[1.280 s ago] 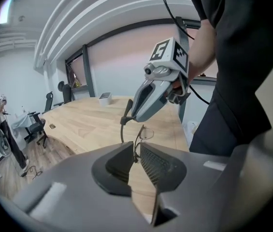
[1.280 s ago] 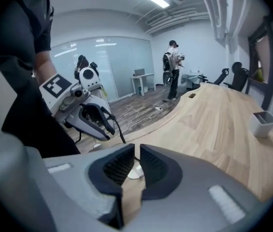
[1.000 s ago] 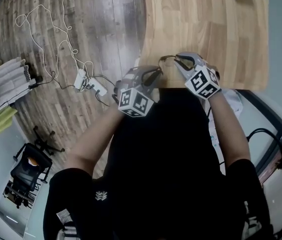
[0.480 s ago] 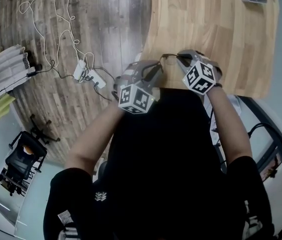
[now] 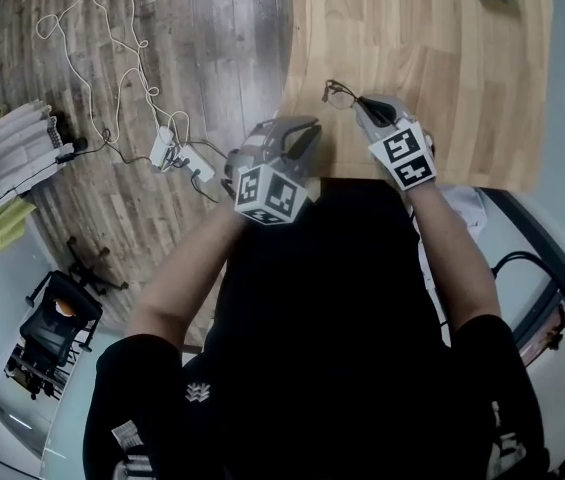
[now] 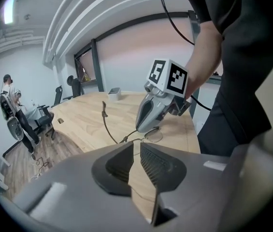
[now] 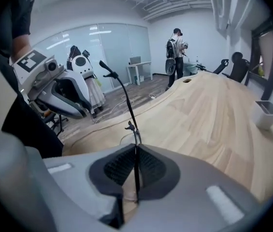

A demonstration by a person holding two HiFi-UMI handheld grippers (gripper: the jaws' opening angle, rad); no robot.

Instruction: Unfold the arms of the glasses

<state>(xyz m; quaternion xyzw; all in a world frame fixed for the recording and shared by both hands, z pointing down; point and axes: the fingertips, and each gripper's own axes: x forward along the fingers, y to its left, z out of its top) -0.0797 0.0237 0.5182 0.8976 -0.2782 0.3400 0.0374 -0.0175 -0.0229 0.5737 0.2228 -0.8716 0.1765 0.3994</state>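
Left tool [image 6: 136, 145] jaws narrowly apart, empty; right tool [image 7: 136, 146] jaws clamped together.

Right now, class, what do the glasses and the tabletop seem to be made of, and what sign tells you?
Glasses: thin dark wire frame, probably metal, with clear lenses; the raised arm is a slim rod.
Tabletop: pale wood or wood-look laminate, fairly matte; grain and plank seams show, but which of the two stays open.

Grey right tool [image 7: 136, 151] with black ribbed pads [image 7: 119, 168], dark glasses [image 7: 122, 88], pale wood-grain table [image 7: 213, 120]
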